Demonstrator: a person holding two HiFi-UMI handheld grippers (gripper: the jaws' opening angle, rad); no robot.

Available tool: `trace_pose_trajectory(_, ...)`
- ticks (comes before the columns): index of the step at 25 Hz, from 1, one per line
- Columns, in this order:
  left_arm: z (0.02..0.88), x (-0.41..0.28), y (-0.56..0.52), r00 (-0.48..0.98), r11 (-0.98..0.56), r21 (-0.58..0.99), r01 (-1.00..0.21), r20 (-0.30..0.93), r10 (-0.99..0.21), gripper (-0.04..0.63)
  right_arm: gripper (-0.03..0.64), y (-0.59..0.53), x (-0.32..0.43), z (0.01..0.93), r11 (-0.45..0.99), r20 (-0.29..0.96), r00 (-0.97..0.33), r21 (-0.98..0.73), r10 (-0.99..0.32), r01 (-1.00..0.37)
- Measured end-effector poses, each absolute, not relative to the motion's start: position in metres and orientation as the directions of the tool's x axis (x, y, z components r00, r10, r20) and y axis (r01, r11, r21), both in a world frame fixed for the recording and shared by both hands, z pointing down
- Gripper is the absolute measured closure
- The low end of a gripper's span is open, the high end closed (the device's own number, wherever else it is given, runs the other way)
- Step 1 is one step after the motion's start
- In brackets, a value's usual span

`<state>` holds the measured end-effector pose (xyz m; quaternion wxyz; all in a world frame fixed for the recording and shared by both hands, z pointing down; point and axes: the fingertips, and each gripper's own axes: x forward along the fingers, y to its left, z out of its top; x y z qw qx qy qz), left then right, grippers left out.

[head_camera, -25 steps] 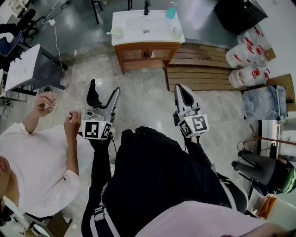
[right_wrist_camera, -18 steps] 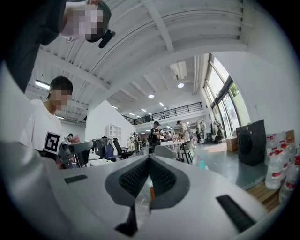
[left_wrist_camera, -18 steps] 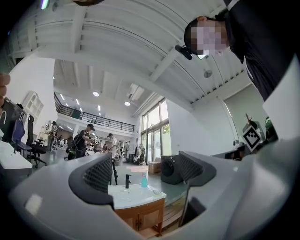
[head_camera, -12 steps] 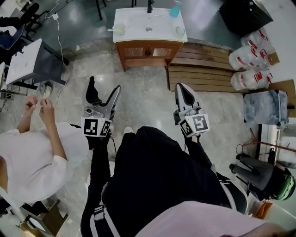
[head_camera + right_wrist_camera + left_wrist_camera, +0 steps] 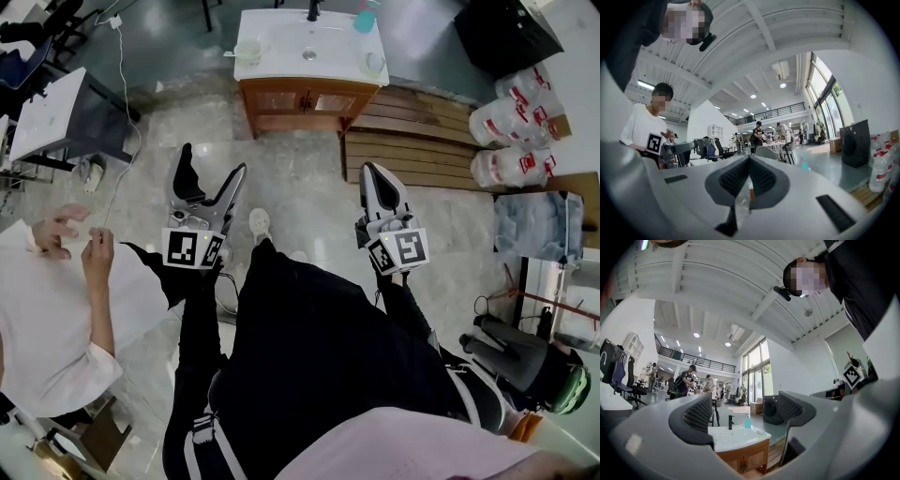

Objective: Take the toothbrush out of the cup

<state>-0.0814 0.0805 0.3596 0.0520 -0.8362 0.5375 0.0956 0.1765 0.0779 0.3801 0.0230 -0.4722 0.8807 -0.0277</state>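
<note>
A white sink top [image 5: 309, 52] on a wooden cabinet stands far ahead across the floor. On its left end sits a pale cup [image 5: 247, 50] with something thin sticking out to the left, too small to name. A second cup [image 5: 373, 63] sits on the right end. My left gripper [image 5: 213, 164] is held in the air well short of the cabinet, open and empty. In the left gripper view the sink top [image 5: 733, 438] shows between the spread pads of the left gripper [image 5: 743, 409]. My right gripper [image 5: 369, 171] is shut on nothing, and in its own view the right gripper [image 5: 749, 176] has its pads together.
A faucet [image 5: 312, 11] and a teal bottle [image 5: 364, 19] stand at the back of the sink. A person in a white shirt [image 5: 47, 300] stands close on the left. Wooden pallets [image 5: 422, 141], white jugs [image 5: 511, 131] and a desk [image 5: 52, 117] line the floor.
Both grippers have drifted slightly forward toward the sink cabinet. The person in white has shifted their hands. The left jaws look a touch wider than a second ago.
</note>
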Motion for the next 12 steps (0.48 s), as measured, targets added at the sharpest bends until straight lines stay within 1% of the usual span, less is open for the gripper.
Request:
trace_pose_trajectory(6,0.369,-0.112,0.013,0.414,-0.431,0.025,-0.902,-0.233,-0.880,0.166,0.615,0.012,0.154,0.379,0.528,-0.033,-0.527,-0.041,-0.849,-0.848)
trace_pose_trajectory(12,0.377,-0.159,-0.088,0.439,-0.458,0.025,-0.889,-0.242,-0.866,0.166,0.615,-0.086,0.122,0.369,0.482,-0.055,-0.481,-0.019,-0.875,-0.876)
